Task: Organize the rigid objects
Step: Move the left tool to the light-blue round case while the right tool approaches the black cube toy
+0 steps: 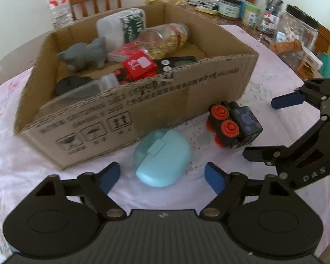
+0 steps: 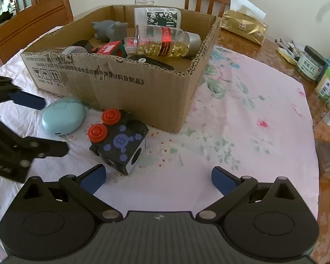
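Step in hand: the left gripper [image 1: 161, 177] stood over the pale blue oval plastic case [image 1: 162, 157], its fingers [image 1: 109, 176] parted either side and not touching it; I judged it lining up a grasp.
Right gripper [image 2: 158, 177]: fingers wide, holding nothing, just short of the black toy block with red wheels [image 2: 118, 138].
Where the things were: both case and block lay on the pink floral cloth of the worktop [image 2: 242, 114], just beside the box's front wall.
Next move: probably lowering, pinching the case across its width, then lifting it over the wall.
Container: the open brown cardboard box [image 1: 187, 101] held a grey animal figure [image 1: 83, 54], a clear jar of yellow capsules [image 2: 165, 41], a red carton [image 1: 140, 65], a white-and-green bottle [image 2: 158, 16] and dark items I could not identify.
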Demonstrator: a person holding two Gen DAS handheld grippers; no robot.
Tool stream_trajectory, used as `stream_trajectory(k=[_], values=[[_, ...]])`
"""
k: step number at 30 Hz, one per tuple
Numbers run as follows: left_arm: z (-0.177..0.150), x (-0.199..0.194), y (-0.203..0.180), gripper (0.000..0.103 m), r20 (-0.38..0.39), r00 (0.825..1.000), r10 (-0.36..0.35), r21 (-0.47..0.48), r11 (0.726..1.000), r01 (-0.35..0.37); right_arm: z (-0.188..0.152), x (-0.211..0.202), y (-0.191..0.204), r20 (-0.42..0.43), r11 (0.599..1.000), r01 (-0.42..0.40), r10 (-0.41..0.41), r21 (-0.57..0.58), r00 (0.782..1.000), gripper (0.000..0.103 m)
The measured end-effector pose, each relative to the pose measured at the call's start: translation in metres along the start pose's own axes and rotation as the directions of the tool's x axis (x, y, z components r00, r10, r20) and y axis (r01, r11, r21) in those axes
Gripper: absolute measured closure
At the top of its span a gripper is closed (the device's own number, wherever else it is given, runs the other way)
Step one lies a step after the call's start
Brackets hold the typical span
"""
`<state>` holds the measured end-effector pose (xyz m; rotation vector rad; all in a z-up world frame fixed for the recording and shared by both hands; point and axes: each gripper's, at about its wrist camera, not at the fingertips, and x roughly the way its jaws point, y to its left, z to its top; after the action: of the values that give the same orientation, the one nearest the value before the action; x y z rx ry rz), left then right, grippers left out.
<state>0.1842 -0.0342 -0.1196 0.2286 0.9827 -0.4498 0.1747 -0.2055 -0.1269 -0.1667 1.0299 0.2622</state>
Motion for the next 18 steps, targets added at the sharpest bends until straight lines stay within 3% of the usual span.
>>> stream_trajectory(k=[5,10,14,18], values=[[0.0048,0.0033,-0.0007,0.021,0.007,0.999,-0.038,0.039,0.999,0.037,-0.0041,-0.0023,0.0004,0.004,1.0,0.005,-0.005,0.006,1.0,0.0],[0.0029,-0.0016,-0.0066,0.021,-0.02,0.993,-0.118,0.083,0.989,0.12,-0.005,-0.0025,0.0005,0.008,1.0,0.004,-0.004,0.005,1.0,0.0],[0.0025,-0.0008,-0.0086,0.025,-0.012,0.996,-0.09,0.121,0.988,0.091,-0.0056,-0.0028,0.0008,0.009,1.0,0.004,-0.004,0.005,1.0,0.0],[0.0063,0.0004,-0.0033,0.036,0.0,0.997,-0.083,0.119,0.99,0.082,-0.0059,-0.0027,0.0002,0.01,1.0,0.006,-0.006,0.005,1.0,0.0]])
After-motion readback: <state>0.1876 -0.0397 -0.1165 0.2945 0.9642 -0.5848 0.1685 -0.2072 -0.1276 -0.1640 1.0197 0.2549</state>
